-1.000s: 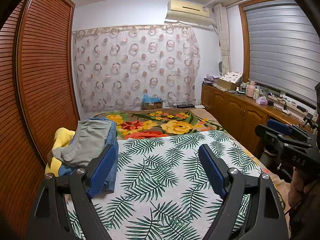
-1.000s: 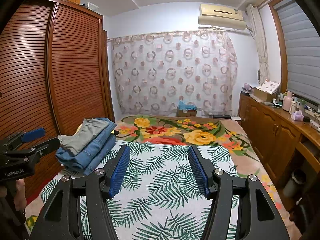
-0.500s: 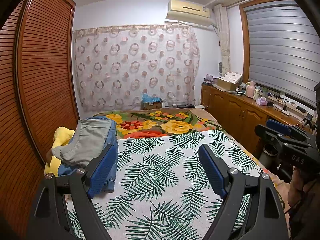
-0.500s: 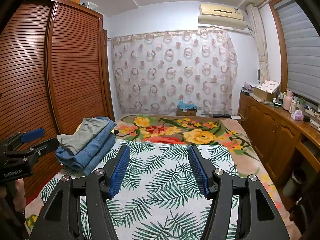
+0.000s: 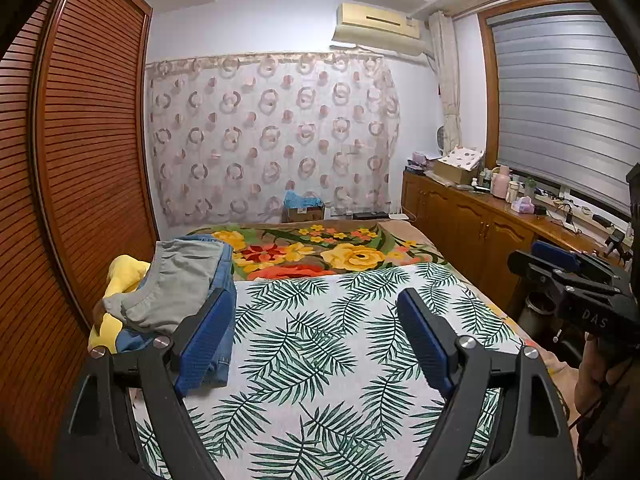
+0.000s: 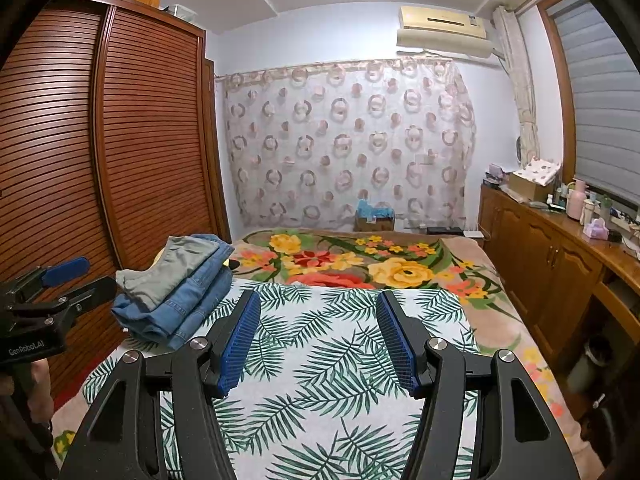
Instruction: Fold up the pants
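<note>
Pants (image 6: 176, 292) sit stacked at bed (image 6: 332, 344) edge; our left gripper (image 5: 316, 336) and right gripper (image 6: 318, 340) hover released, empty; we should pinch one waistband only.

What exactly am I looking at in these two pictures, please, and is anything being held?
There is no robot: a person holds a handheld two-finger tool in each hand, with a camera looking along its fingers. One picture looks out from the left gripper, the other from the right gripper. Both stand open over a leaf-print sheet on the bed and hold nothing. A pile of folded pants, grey on top of blue denim, lies at the sheet's left edge, by the wardrobe.
</note>
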A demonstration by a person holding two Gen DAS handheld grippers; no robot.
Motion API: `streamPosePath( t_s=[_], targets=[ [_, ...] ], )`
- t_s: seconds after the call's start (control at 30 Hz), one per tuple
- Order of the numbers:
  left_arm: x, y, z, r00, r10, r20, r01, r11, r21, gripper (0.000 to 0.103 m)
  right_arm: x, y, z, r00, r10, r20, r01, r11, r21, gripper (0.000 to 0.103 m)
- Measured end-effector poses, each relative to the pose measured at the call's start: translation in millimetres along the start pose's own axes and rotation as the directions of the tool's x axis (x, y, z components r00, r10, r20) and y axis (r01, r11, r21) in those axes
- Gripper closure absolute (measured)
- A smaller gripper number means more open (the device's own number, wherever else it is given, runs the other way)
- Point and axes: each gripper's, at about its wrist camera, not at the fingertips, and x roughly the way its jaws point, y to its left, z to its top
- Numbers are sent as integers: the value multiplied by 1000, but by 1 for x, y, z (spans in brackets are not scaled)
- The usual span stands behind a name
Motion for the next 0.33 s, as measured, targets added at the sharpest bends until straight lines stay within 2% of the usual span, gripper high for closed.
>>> streamPosePath(
  t_s=[0.33],
  targets=[
    [1, 1, -1, 1000, 0, 0, 0, 1000, -2, 18, 0, 0, 0, 1000, -3, 1, 3, 1000, 0, 41]
  ],
)
